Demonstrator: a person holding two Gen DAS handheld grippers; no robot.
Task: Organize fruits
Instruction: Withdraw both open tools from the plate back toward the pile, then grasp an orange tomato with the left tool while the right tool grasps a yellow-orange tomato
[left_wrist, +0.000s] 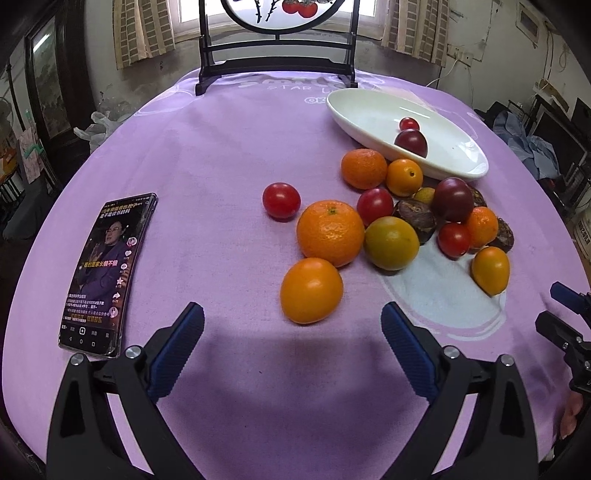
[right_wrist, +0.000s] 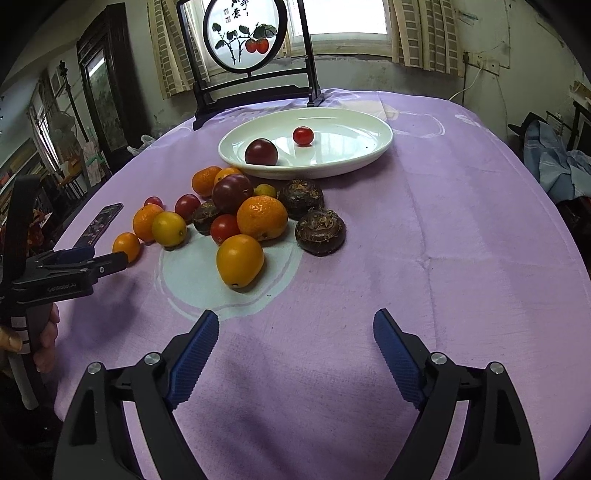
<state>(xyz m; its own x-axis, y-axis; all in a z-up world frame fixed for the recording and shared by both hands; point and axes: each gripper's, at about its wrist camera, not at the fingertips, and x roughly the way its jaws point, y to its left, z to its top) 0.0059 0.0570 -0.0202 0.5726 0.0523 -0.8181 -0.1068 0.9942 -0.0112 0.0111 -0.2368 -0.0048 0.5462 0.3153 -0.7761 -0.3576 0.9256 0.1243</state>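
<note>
A pile of fruit lies on the purple cloth: a big mandarin (left_wrist: 330, 232), an orange fruit (left_wrist: 311, 290) nearest my left gripper, cherry tomatoes (left_wrist: 281, 201), dark plums and brown water chestnuts (right_wrist: 320, 232). A white oval plate (right_wrist: 354, 129) behind the pile holds a dark plum (right_wrist: 261, 151) and a cherry tomato (right_wrist: 303, 136). My left gripper (left_wrist: 293, 325) is open and empty, just short of the orange fruit. My right gripper (right_wrist: 295, 328) is open and empty, in front of a yellow-orange fruit (right_wrist: 240, 260).
A smartphone (left_wrist: 107, 273) with its screen lit lies at the left of the table. A dark wooden stand with a round painted screen (right_wrist: 245, 33) stands at the table's far edge. The left gripper shows in the right wrist view (right_wrist: 88, 264).
</note>
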